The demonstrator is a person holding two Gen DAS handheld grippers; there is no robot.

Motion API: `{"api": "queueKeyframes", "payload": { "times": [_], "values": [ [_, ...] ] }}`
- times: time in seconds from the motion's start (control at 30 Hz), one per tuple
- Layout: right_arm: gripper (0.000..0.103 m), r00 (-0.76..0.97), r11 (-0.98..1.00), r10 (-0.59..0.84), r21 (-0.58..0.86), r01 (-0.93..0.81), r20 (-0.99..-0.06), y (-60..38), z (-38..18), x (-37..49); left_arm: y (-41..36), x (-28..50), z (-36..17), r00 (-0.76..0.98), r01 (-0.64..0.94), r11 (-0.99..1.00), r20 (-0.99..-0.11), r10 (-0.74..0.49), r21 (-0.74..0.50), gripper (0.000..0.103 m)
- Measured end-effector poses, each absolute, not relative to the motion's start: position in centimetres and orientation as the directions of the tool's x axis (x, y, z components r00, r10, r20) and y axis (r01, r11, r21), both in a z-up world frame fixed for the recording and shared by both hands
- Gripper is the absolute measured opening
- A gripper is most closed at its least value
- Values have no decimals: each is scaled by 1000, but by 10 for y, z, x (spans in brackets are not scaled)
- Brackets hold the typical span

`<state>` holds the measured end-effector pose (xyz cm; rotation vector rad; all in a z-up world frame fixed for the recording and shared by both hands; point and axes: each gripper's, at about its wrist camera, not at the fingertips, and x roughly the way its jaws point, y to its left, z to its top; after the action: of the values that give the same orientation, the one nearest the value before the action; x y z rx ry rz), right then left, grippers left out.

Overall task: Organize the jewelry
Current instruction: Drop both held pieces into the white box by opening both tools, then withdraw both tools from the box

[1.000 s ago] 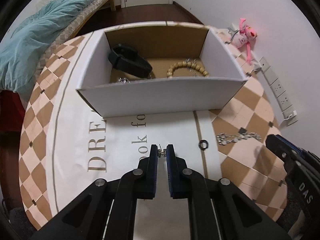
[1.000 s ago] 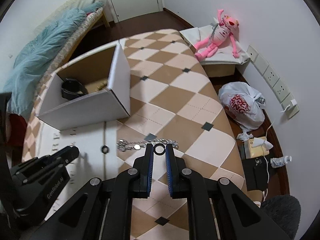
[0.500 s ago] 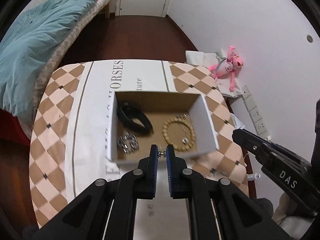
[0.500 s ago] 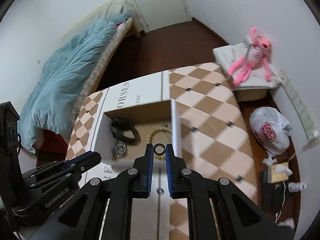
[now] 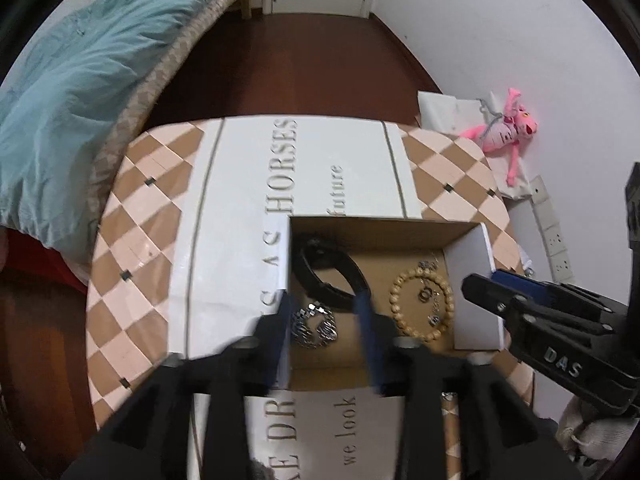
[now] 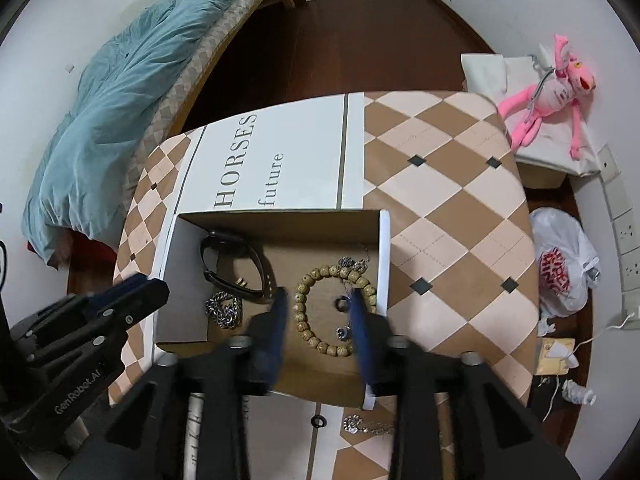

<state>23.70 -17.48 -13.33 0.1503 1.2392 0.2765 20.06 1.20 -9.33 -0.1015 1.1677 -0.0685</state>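
Left wrist view: both grippers over the box (image 5: 472, 312).
Left gripper (image 5: 326, 316) and right gripper (image 6: 318, 312) have just been opening, released, nothing between them; bead bracelet (image 6: 316, 308) at six o'clock inside.

The left claw (image 5: 326, 324) hangs above the open cardboard box (image 5: 472, 280) on the table (image 5: 136, 240). Its jaws have just been opening and stand apart with nothing between them. Below, on the box floor, lie a black band (image 5: 332, 276), a silver chain (image 5: 314, 326) and a wooden bead bracelet (image 5: 400, 312). The right claw (image 5: 480, 286) reaches in over the box's right wall.
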Motion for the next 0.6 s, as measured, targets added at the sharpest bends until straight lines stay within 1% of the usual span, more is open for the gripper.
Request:
{"api": "queueKeyframes", "payload": {
  "times": [0.03, 0.13, 0.17, 0.2, 0.23, 0.27, 0.3, 0.33, 0.37, 0.4, 0.47, 0.53, 0.57, 0.6],
  "values": [
    [43, 304, 958, 285, 259, -125, -909, -176, -131, 236, 13, 199, -91, 401, -1, 994, -910, -104, -113, 65],
    [43, 333, 968, 249, 220, -123, -910, -178, -126, 232, 17, 197, -89, 420, -9, 994, -903, -93, -107, 84],
    [44, 346, 974, 222, 192, -120, -911, -179, -123, 230, 19, 197, -89, 421, -16, 995, -904, -82, -98, 85],
    [44, 357, 978, 203, 171, -120, -912, -179, -122, 229, 19, 196, -89, 423, -21, 995, -903, -75, -93, 88],
    [47, 363, 981, 189, 157, -118, -912, -180, -121, 228, 21, 195, -90, 428, -25, 996, -901, -69, -88, 90],
    [56, 370, 986, 160, 128, -110, -915, -181, -121, 225, 21, 193, -91, 431, -28, 996, -900, -63, -83, 90],
    [70, 379, 989, 138, 104, -108, -915, -181, -121, 224, 22, 192, -92, 433, -33, 997, -900, -54, -76, 91],
    [77, 389, 992, 110, 75, -103, -915, -181, -120, 221, 23, 191, -92, 440, -41, 997, -897, -44, -69, 92],
    [89, 397, 994, 81, 45, -99, -914, -182, -121, 218, 24, 188, -93, 449, -45, 997, -893, -35, -62, 94],
    [94, 402, 995, 60, 24, -96, -914, -181, -121, 216, 24, 187, -93, 454, -46, 997, -890, -28, -54, 97],
    [95, 407, 996, 7, -30, -86, -914, -180, -125, 211, 23, 183, -94, 467, -47, 998, -884, -6, -32, 99],
    [97, 404, 997, -6, -39, -74, -915, -182, -129, 206, 22, 179, -95, 473, -45, 999, -881, 6, -18, 100],
    [100, 403, 997, -10, -39, -66, -915, -183, -130, 203, 22, 178, -96, 473, -46, 999, -881, 7, -16, 100],
    [101, 406, 998, -11, -38, -58, -914, -184, -131, 201, 22, 176, -96, 474, -47, 999, -880, 10, -13, 100]
  ]
}}
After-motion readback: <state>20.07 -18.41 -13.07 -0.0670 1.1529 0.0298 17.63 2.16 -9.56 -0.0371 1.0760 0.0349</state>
